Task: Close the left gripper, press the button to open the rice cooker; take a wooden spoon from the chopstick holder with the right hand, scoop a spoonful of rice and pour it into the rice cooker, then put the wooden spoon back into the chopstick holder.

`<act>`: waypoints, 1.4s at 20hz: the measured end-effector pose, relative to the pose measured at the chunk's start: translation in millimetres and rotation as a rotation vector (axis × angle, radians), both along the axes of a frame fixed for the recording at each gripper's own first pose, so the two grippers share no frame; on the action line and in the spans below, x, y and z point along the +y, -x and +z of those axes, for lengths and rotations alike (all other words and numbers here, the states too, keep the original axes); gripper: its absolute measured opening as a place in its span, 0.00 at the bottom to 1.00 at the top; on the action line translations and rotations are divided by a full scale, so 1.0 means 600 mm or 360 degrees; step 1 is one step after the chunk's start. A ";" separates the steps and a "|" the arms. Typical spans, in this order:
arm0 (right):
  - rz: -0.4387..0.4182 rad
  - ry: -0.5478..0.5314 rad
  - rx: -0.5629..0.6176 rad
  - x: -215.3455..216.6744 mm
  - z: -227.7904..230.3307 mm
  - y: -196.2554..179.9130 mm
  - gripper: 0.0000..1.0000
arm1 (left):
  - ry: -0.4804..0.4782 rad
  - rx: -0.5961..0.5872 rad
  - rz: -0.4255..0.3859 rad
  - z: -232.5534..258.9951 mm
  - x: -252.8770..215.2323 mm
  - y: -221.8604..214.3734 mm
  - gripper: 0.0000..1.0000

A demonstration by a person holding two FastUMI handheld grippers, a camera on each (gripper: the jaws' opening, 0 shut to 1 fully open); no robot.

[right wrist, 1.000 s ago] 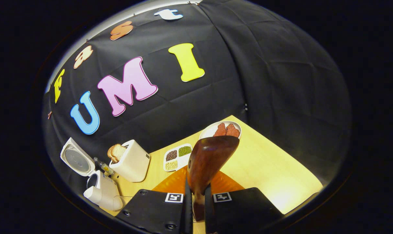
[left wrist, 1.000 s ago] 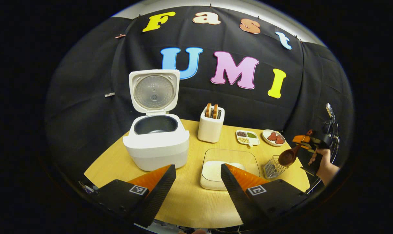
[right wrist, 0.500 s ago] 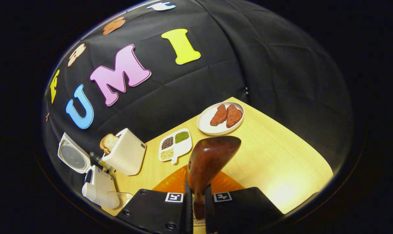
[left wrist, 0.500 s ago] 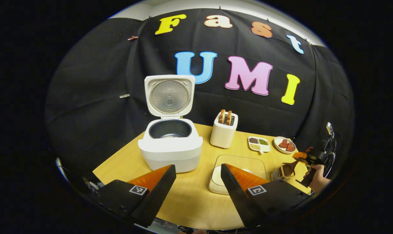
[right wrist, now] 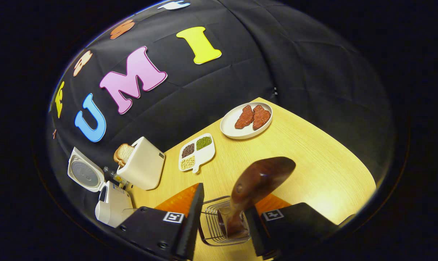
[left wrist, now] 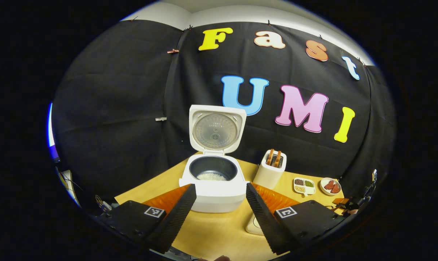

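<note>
Now the right gripper (right wrist: 222, 214) has spread its jaws wide, leaving the spoon (right wrist: 257, 185) standing in the holder (right wrist: 213, 224) near the table's (right wrist: 313, 163) right edge, while the left gripper (left wrist: 219, 214) hangs open before the rice-filled cooker (left wrist: 213, 181): task essentially done.

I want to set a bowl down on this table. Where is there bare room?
The widest bare patch is the table corner right of the meat plate and wooden spoon. It is crowded along the toaster, divided dish and rice cooker.
</note>
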State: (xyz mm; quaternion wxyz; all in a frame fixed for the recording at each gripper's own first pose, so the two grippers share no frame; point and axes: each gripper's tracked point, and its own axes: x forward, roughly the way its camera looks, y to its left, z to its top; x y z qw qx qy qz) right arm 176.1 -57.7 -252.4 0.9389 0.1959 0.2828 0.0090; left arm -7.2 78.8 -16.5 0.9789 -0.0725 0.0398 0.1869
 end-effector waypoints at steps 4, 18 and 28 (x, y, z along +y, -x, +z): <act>0.0006 0.0136 -0.0033 -0.011 0.023 0.037 0.98 | -0.0063 -0.0095 0.0006 0.067 0.044 -0.037 0.95; -0.0042 0.0585 -0.0254 -0.014 0.156 0.193 0.99 | -0.0299 -0.0201 -0.0191 0.280 0.139 -0.257 0.95; 0.0002 0.0631 -0.0357 0.079 0.232 0.247 0.98 | -0.0210 -0.0278 -0.0171 0.319 0.265 -0.456 0.95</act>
